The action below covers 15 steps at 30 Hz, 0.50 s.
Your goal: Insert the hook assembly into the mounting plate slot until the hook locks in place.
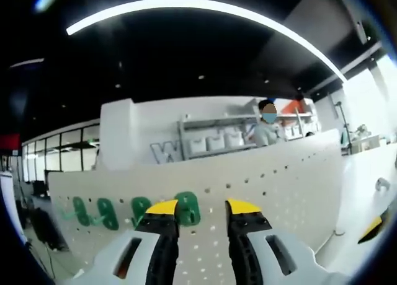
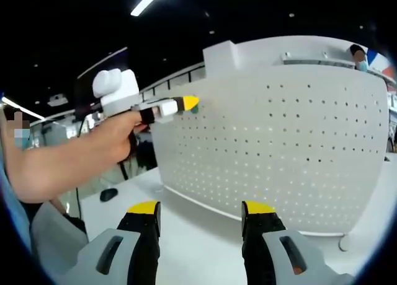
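1. In the left gripper view, the left gripper (image 1: 203, 209) rises from the bottom centre, its yellow-tipped jaws apart and holding nothing.
2. Beyond them a white pegboard (image 1: 279, 179) spans the middle, with green hooks (image 1: 142, 210) at its lower left.
3. In the right gripper view, the right gripper (image 2: 201, 209) sits at bottom centre, jaws apart and bare.
4. The pegboard stands upright on a white table (image 2: 198, 235).
5. At upper left, a hand (image 2: 111, 139) holds the other gripper against the board's top corner; its jaw state cannot be told there.
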{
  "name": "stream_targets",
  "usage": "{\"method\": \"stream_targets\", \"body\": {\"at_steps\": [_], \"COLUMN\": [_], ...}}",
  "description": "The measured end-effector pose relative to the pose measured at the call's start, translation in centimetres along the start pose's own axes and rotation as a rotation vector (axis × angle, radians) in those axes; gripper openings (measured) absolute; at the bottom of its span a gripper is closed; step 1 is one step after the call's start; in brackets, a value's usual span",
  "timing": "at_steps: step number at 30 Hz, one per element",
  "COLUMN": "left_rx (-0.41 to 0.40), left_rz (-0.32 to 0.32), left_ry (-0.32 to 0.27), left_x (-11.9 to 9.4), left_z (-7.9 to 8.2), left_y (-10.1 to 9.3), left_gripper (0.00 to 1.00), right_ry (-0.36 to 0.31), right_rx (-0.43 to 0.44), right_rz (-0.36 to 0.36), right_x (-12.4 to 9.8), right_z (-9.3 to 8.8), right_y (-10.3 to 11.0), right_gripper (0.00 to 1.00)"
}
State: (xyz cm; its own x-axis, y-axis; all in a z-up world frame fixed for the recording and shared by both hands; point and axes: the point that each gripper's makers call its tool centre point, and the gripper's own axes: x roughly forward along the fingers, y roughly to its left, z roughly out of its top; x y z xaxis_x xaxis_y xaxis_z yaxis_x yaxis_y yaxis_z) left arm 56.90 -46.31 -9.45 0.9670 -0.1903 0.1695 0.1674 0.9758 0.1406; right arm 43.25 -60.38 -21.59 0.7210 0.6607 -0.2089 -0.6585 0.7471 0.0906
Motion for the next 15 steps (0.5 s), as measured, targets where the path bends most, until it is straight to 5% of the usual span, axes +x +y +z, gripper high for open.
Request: {"method": "stream_targets", "body": {"at_steps": [15], "left_rx": [-0.063], "left_rz": [-0.077], "left_ry": [0.026], "left_x": [-3.2], "left_z": [0.5], "left_y": [-0.6], "left_gripper": [0.38], "right_ry": [-0.020], "right_rx": [-0.014], "right_rz": [0.020], "right_x": [0.1], "right_z": [0.9], "right_y": [1.0], "right_gripper": [0.53]}}
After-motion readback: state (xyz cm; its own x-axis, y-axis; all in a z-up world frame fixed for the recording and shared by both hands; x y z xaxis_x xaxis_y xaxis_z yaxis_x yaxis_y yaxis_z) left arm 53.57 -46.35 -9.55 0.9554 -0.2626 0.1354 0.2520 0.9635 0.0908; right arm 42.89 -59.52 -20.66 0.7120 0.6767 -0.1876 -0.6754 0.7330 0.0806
